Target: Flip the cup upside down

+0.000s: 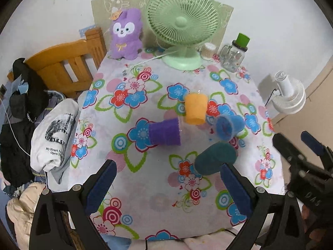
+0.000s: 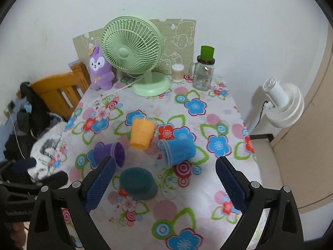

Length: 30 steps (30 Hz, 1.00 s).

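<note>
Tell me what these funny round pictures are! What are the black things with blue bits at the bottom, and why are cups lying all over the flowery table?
Those black things are tongs that a person holds, one in each hand. Each has a tiny camera looking out along its two blue fingers, which makes the picture round and bendy.

One picture comes from the left tongs, the other from the right tongs. Both are open and hold nothing.

On the flowery tablecloth lie four fuzzy cups: a purple cup, a blue cup and an orange cup tipped on their sides, and a dark green cup nearest the tongs.

At the back stand a green fan, a purple bunny toy and a glass jar with a green lid.

The job is to turn a cup upside down. No cup is gripped yet.
</note>
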{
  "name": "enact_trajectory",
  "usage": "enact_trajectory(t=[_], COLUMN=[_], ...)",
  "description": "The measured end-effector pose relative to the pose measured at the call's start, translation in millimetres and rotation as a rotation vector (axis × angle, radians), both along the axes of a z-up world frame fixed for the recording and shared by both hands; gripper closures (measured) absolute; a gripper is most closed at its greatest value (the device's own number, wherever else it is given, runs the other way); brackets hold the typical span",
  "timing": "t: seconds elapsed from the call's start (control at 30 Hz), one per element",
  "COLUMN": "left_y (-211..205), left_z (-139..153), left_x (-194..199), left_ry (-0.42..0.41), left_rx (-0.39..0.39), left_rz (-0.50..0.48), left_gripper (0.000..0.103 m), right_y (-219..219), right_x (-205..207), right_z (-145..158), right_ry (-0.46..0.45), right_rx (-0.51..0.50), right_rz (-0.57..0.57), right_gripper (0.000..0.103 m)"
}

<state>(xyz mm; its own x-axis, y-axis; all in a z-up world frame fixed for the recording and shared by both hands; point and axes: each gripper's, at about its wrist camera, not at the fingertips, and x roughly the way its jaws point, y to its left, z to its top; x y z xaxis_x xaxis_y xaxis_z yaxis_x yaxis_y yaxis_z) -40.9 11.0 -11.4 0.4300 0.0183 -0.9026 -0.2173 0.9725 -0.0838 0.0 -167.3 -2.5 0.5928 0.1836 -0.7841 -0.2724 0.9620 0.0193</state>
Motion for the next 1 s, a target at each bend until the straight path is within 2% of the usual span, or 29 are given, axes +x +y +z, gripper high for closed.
enact_trajectory(t=[0.23, 0.6, 1.0], left_y=[-2.4, -19.7, -21.6], left_z=[20.2, 46.6, 48.5], left_x=[-8.7, -13.4, -13.8], left_ry=[-0.06, -0.108, -0.121], left_rx=[-0.01, 0.07, 0.075], left_rz=[-0.005, -0.061, -0.067], left_gripper=[0.002, 0.0, 0.0], right_y=[-5.0, -12.8, -13.9], right_x=[-15.7, -23.0, -25.0], right_z=[15.2, 35.3, 38.5], right_ry=[-0.029, -0.027, -0.032], right_rx=[0.035, 0.033, 0.014], right_rz=[0.003, -0.028, -0.051], right_gripper=[0.005, 0.005, 0.005])
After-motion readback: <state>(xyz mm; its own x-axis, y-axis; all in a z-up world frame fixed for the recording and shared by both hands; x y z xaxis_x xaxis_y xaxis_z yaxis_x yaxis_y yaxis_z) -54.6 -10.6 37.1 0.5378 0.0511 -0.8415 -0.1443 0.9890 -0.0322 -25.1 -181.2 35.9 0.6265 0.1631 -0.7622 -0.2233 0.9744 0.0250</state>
